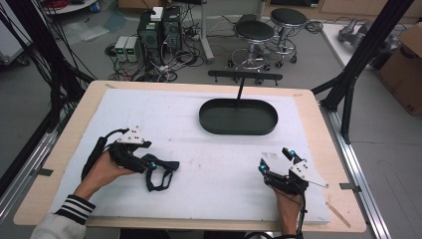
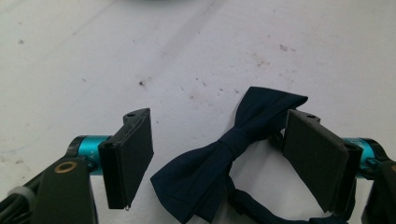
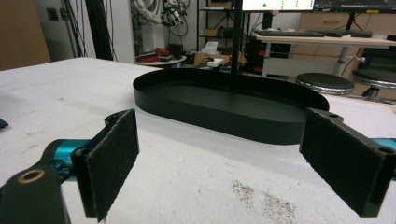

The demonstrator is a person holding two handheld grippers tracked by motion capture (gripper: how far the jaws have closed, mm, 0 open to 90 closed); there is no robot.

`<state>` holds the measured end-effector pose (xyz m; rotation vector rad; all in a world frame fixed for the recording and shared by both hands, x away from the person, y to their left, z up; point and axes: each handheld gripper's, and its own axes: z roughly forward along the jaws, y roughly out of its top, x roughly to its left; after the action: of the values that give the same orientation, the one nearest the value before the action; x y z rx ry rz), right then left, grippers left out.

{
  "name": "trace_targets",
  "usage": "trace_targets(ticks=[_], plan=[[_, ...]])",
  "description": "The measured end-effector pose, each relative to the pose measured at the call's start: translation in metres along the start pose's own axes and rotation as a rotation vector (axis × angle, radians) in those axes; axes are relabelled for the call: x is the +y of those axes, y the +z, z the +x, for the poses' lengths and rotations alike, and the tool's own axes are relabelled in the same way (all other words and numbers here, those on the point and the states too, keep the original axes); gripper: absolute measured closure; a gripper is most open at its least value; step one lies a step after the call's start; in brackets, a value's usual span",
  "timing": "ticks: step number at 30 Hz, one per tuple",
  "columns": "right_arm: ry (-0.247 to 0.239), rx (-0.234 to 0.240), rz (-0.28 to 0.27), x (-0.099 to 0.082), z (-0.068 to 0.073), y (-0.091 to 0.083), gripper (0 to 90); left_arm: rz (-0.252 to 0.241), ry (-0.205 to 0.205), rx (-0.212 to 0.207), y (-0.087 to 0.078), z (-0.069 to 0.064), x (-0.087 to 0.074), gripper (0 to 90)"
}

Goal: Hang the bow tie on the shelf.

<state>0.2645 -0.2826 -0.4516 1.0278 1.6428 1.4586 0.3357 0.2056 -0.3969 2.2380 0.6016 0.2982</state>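
Observation:
A dark navy bow tie [image 1: 160, 175] with its strap lies on the white mat at the front left. My left gripper [image 1: 154, 166] is down over it. In the left gripper view the bow tie [image 2: 205, 172] lies between the two pads, its right wing close to the right pad [image 2: 317, 163]. The left pad [image 2: 133, 158] stands apart from the cloth, so the gripper [image 2: 217, 123] is open. At the front right my right gripper [image 1: 274, 158] rests open with nothing between its pads. In the right gripper view it [image 3: 224, 154] faces a black oval tray [image 3: 210, 109].
The black oval tray [image 1: 238, 130] sits empty at the back centre of the white mat [image 1: 199, 144]. A thin black pole on a flat stand [image 1: 245, 76] rises just behind it. Wooden table edges [image 1: 318, 129] frame the mat. Stools and computers stand on the floor beyond.

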Motion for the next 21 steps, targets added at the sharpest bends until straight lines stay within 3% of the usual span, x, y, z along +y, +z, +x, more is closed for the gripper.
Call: trace_targets(ticks=[5, 10, 14, 21], plan=[[0.000, -0.002, -0.001, 0.000, 0.000, 0.000, 11.0, 0.009, 0.005, -0.026, 0.007, -0.001, 0.000, 29.3], [0.003, -0.003, -0.001, 0.000, 0.000, 0.000, 11.1, 0.099, 0.090, -0.031, 0.015, -0.001, -0.001, 32.0], [0.005, -0.003, 0.000, 0.000, 0.000, 0.000, 11.1, 0.101, 0.137, -0.068, 0.018, -0.004, 0.004, 34.9], [0.005, -0.002, -0.002, 0.000, -0.001, 0.000, 11.1, 0.143, 0.140, -0.054, 0.023, -0.003, 0.003, 34.3]])
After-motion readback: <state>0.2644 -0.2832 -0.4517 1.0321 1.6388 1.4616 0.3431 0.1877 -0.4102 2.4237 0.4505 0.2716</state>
